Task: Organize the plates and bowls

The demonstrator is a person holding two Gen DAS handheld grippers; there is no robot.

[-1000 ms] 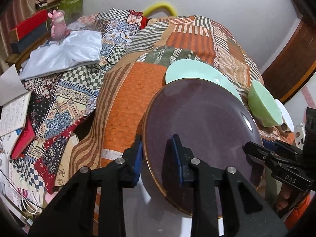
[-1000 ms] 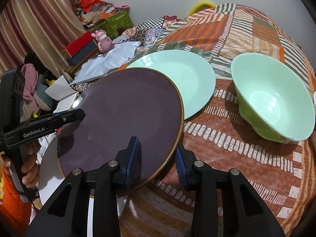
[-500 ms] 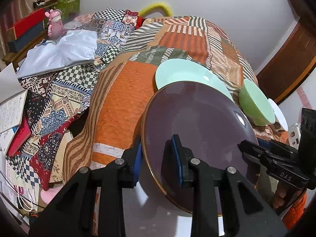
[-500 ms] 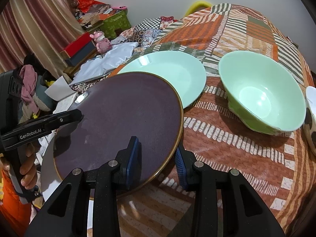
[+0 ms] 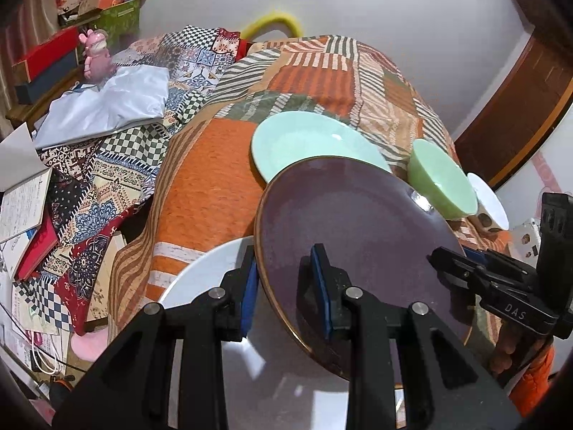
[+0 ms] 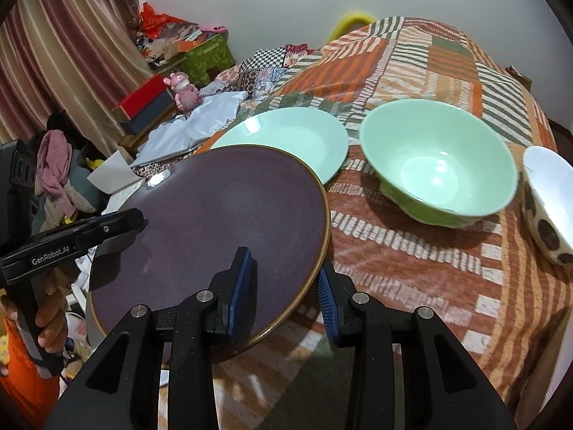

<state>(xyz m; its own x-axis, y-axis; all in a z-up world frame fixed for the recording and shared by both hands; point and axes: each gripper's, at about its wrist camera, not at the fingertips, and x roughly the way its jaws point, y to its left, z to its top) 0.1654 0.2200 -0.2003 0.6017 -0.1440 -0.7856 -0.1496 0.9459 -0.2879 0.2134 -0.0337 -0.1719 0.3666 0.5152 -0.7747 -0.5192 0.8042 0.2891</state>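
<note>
Both grippers hold a dark purple plate (image 5: 358,229) with a gold rim, lifted and tilted over the near edge of the bed. My left gripper (image 5: 286,272) is shut on its left rim. My right gripper (image 6: 283,279) is shut on the opposite rim of the purple plate (image 6: 229,215). Under the purple plate lies a white plate (image 5: 200,286), partly hidden. Beyond it on the quilt sit a mint plate (image 5: 311,143), a green bowl (image 5: 440,179) and a white bowl with brown dots (image 5: 487,204). The right wrist view shows the mint plate (image 6: 286,136), green bowl (image 6: 437,165) and dotted bowl (image 6: 548,208).
The striped orange quilt (image 6: 412,251) covers the bed. To the left lie a patchwork cloth (image 5: 89,193), a pale blue sheet (image 5: 107,107), books (image 5: 21,208) and a pink toy (image 5: 96,53). Boxes (image 6: 150,100) and a curtain (image 6: 53,53) stand along the left wall.
Both grippers drew back and rose a little with the purple plate. The white plate beneath it came into view, and the dotted bowl entered the right wrist view.
</note>
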